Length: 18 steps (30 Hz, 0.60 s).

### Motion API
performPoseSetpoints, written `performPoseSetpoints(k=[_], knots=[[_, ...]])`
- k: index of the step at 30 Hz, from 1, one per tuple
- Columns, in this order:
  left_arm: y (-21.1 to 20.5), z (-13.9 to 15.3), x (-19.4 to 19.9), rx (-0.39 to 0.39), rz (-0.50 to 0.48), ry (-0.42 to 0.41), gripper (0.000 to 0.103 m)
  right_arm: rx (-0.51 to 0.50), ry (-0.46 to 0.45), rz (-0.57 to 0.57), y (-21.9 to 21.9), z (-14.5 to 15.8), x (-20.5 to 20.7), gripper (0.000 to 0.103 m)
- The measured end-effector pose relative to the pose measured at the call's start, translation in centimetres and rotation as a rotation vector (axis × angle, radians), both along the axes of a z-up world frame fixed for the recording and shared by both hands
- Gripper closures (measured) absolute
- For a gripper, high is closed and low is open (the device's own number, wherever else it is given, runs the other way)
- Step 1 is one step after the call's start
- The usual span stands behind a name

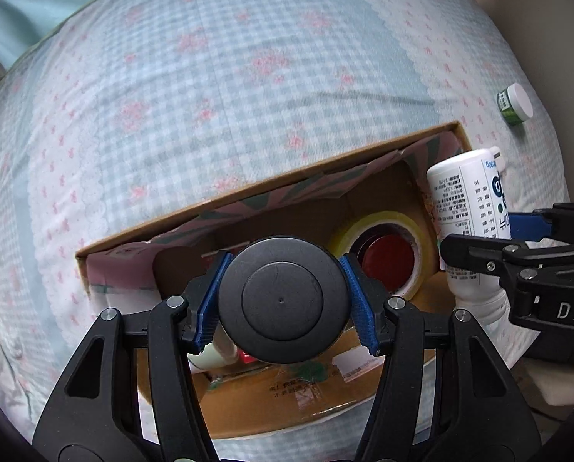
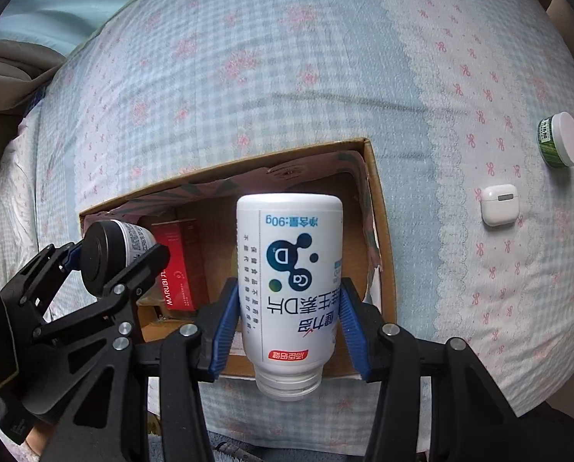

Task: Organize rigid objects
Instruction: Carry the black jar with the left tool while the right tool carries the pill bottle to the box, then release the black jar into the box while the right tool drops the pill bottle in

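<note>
The left gripper point(image 1: 283, 300) is squeezing a jar with a black lid point(image 1: 283, 298) between its blue pads, holding it over the open cardboard box point(image 1: 248, 196). The right gripper point(image 2: 288, 327) is pinching a white bottle point(image 2: 288, 269) around its middle, with the neck pointing back at the camera. The bottle is hanging over the box's near edge. Inside the box, a roll of yellow tape point(image 1: 387, 254) is lying near the right wall, and a red box point(image 2: 179, 265) is standing toward the left. The box is sitting on a checked bedsheet point(image 2: 248, 77). A white earbud case point(image 2: 499, 205) and a small green jar point(image 2: 560, 144) are lying on the sheet, well apart from the box.
</note>
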<state>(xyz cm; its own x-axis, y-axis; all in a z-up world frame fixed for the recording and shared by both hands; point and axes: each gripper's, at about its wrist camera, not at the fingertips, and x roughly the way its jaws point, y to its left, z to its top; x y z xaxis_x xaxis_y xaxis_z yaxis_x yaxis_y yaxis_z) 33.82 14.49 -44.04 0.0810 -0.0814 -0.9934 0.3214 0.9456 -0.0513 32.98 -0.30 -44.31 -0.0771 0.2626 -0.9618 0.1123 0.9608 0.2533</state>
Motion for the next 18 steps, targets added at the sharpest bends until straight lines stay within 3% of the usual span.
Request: performPoseSetpoints(k=[6,16,18], knots=[[-0.6,-2.2,-1.0,0.045,-0.029,0.059,0.049,0.001,0.059,0.021,0.1,-1.9,0.4,0.057],[-1.0,-1.0,-1.7,0.06,-0.077,0.007,0.049,-0.005,0.066,0.056,0.4,-1.9,1.4,0.057],[-1.1,-0.4,-1.8,0.049,-0.079,-0.003,0.041,0.003,0.051,0.043,0.3,-1.7,1.4,0.057]])
